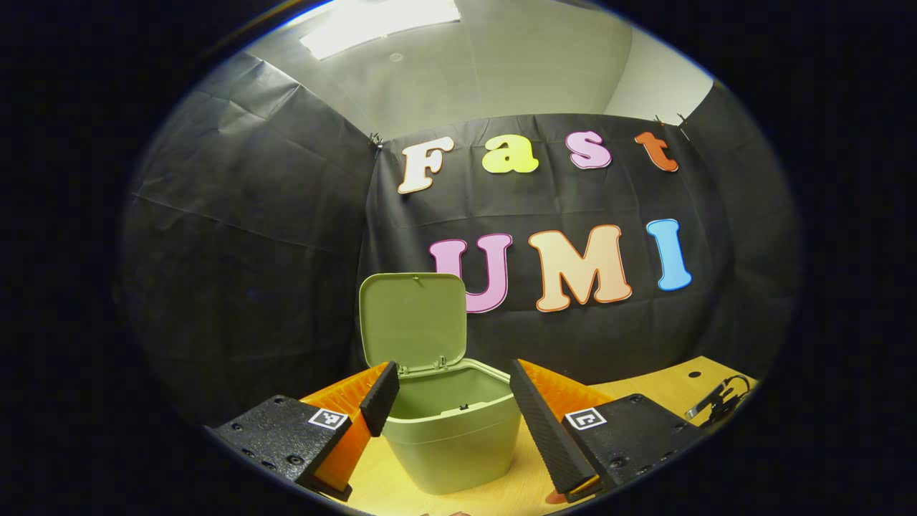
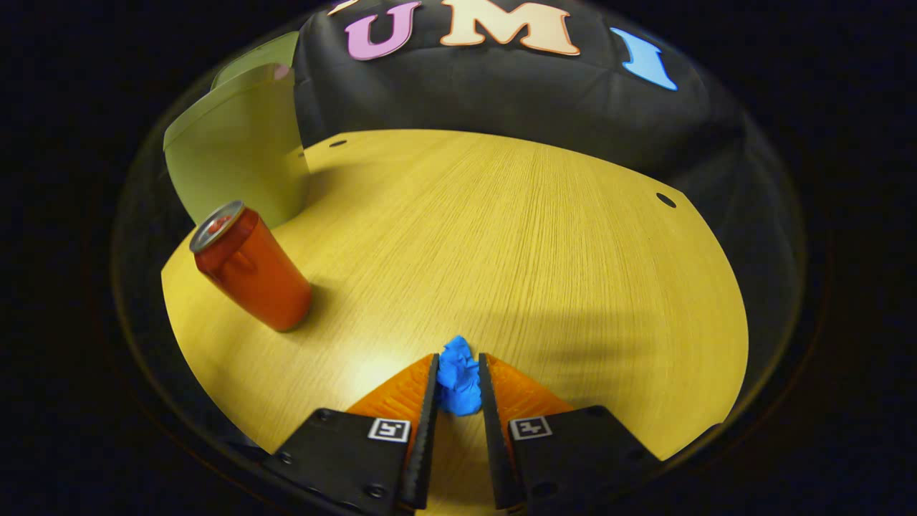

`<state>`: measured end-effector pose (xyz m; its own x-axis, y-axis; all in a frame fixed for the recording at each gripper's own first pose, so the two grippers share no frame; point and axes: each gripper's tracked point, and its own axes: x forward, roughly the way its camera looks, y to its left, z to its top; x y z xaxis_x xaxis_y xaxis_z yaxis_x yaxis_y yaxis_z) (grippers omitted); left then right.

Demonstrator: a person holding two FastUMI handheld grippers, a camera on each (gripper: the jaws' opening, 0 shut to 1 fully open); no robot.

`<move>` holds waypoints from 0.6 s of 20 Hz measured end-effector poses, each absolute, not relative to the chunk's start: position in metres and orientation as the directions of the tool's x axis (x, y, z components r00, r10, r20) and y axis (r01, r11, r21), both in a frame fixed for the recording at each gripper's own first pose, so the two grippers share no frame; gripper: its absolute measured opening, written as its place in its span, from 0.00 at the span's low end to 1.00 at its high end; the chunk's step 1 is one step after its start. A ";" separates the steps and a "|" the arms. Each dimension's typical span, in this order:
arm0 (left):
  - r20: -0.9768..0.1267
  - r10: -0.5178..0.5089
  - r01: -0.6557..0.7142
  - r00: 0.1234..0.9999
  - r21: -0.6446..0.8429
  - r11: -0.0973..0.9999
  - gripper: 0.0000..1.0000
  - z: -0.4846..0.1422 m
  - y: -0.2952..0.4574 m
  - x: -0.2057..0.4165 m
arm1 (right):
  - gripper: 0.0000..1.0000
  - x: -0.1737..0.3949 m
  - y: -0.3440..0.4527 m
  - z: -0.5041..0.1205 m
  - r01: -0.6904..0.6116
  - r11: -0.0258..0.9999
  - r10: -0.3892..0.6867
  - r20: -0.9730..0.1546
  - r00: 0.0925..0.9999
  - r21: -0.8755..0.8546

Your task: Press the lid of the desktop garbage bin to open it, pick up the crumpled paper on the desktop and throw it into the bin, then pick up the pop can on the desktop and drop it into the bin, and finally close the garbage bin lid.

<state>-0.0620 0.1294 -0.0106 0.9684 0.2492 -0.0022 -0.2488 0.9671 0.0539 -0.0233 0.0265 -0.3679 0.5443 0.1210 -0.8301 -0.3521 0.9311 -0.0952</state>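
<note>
Blue crumpled paper [image 2: 458,376] sits pinched between my right gripper [image 2: 458,383] jaws, low over the counter [image 2: 544,244]. The bin [image 2: 240,161] lies far left and ahead of these jaws, beyond the upright red pop can [image 2: 251,269]. My left gripper [image 1: 453,401] jaws stand wide, empty, facing the bin's open mouth with its lid [image 1: 414,319] raised. Judgement: carry left, clearing the can.

a wooden table [image 2: 544,236] with pale grain spans the middle of the right gripper view, with 2 small dark holes [image 2: 665,200] near its far edge. at the lower right of the left gripper view, a black clip with a cable [image 1: 718,401] lies on the table. a ceiling light [image 1: 380,18] glows at upper left.
</note>
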 end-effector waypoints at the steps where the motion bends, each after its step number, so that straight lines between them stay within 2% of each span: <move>1: -0.003 0.247 -0.246 0.969 0.054 0.968 0.94 -0.011 0.129 -0.061 | 0.26 -0.023 0.027 -0.370 -0.350 0.933 0.124 -0.832 0.540 -0.088; 2: -0.005 0.241 -0.241 0.970 0.050 0.969 0.94 -0.011 0.127 -0.061 | 0.18 -0.021 0.028 -0.369 -0.348 0.934 0.132 -0.833 0.537 -0.077; 4: -0.014 0.231 -0.230 0.973 0.045 0.972 0.92 -0.015 0.123 -0.058 | 0.09 -0.017 0.030 -0.357 -0.338 0.939 0.145 -0.815 0.561 -0.066; 12: -0.025 0.207 -0.206 0.978 0.042 0.978 0.93 -0.021 0.116 -0.053 | 0.11 0.037 0.084 -0.253 -0.377 0.925 0.268 -0.630 0.729 -0.041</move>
